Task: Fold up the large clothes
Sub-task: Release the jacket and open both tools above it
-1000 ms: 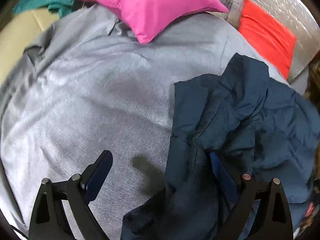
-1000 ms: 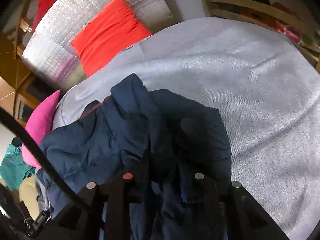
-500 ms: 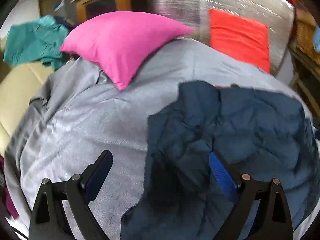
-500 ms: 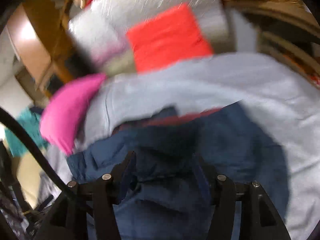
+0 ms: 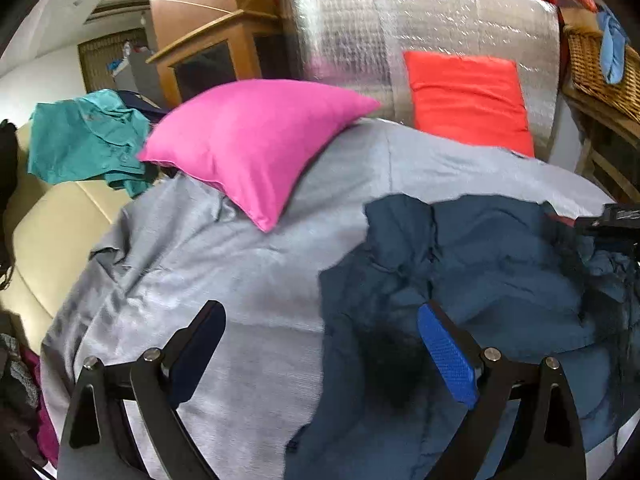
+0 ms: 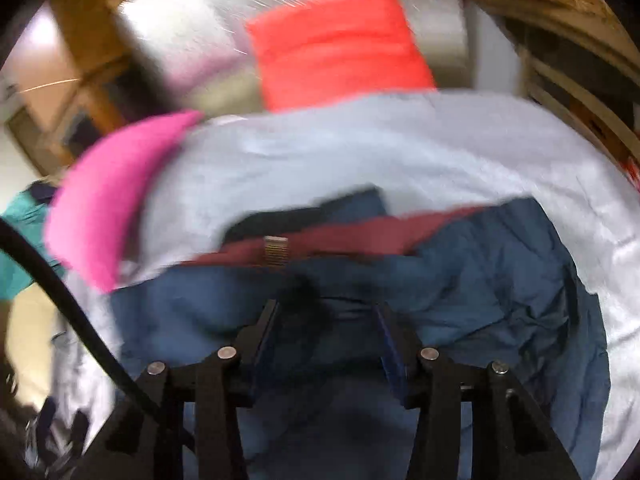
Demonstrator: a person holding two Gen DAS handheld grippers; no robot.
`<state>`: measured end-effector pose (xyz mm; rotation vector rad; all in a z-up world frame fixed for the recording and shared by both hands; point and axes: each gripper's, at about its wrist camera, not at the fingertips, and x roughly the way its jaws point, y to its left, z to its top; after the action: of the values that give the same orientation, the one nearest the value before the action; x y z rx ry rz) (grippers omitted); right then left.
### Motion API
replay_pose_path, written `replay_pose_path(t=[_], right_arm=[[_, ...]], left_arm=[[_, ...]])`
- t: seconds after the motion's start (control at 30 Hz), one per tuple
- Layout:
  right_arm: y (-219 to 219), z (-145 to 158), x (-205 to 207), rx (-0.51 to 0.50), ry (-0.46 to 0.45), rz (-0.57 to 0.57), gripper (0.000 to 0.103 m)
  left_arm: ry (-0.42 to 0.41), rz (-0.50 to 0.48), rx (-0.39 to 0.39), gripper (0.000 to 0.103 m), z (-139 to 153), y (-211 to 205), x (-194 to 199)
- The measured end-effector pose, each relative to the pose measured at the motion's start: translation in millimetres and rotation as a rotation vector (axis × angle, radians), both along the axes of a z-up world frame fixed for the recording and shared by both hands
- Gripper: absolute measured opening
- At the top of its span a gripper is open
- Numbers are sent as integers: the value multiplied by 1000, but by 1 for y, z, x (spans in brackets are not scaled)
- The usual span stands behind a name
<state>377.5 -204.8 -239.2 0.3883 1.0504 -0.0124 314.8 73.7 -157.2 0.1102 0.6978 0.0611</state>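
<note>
Navy jacket [image 5: 500, 280] lies crumpled on the grey sheet [image 5: 240, 280] of the bed, toward the right side, with its dark red lining [image 6: 380, 236] and a small label showing along the far edge in the right wrist view. It sits clear of the pink pillow [image 5: 256, 144] and the orange cushion [image 5: 468, 96], which rest at the head of the bed, so there is bare sheet to spread it on.

Left claw [image 5: 320, 344] stands released, its 2 pads wide apart and nothing between them; it hovers over the jacket's left edge, probably so it can take a fresh hold there. Right claw [image 6: 326, 340] is about half spread and its jaws are closing, poised over a bunched part of the jacket; blur hides whether the pads press on cloth, though I judge it grips nothing yet.

Folding has not begun, to my eye: the garment looks rumpled and uneven, so flattening it comes first. Teal clothing [image 5: 84, 140] waits on the cream sofa [image 5: 52, 232] at the left.
</note>
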Motion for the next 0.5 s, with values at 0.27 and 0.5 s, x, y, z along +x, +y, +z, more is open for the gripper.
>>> replay_pose_path(t=[0.27, 0.5], right_arm=[[83, -6, 17, 100, 60, 195, 49], [101, -77, 47, 57, 237, 165, 49]], left_arm=[[-37, 41, 2, 97, 8, 23, -9], [-57, 36, 14, 97, 10, 33, -10]])
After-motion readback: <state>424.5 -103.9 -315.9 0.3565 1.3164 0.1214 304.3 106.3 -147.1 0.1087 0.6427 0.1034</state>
